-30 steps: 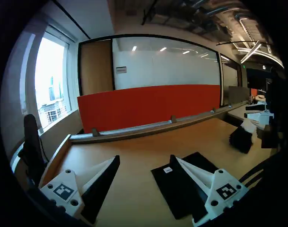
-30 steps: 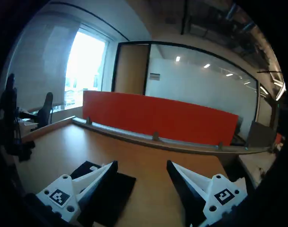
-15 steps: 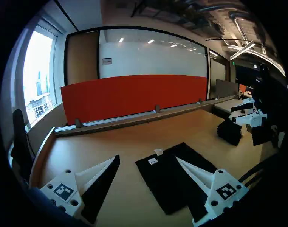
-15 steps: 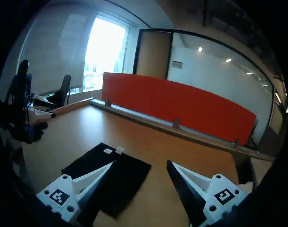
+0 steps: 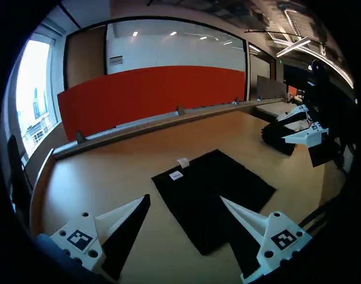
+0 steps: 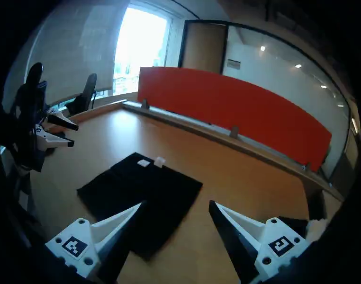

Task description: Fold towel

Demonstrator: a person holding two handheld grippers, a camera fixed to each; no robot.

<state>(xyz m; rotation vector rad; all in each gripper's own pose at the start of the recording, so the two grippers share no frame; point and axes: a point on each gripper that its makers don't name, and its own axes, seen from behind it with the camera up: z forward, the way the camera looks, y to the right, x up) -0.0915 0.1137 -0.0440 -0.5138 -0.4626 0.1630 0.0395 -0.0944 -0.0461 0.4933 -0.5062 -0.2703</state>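
Note:
A black towel (image 5: 213,191) lies spread flat on the wooden table (image 5: 109,165), with two small white tags (image 5: 179,168) at its far edge. My left gripper (image 5: 184,198) hovers open above the towel's near left part, nothing between its fingers. In the right gripper view the same towel (image 6: 142,187) lies under and left of my right gripper (image 6: 177,203), which is also open and holds nothing. Each gripper appears in the other's view: the right gripper (image 5: 281,130) at the far right, the left gripper (image 6: 75,136) at the far left, both held above the table.
A low rail and an orange divider panel (image 5: 152,94) close off the table's far side. A folded black stack (image 5: 277,137) sits on the table beyond the towel's right side. Office chairs (image 6: 88,90) stand by the window (image 6: 140,49).
Both views have tipped down toward the table, so the whole towel now shows. Each gripper has come into the other's view. Both stay open.

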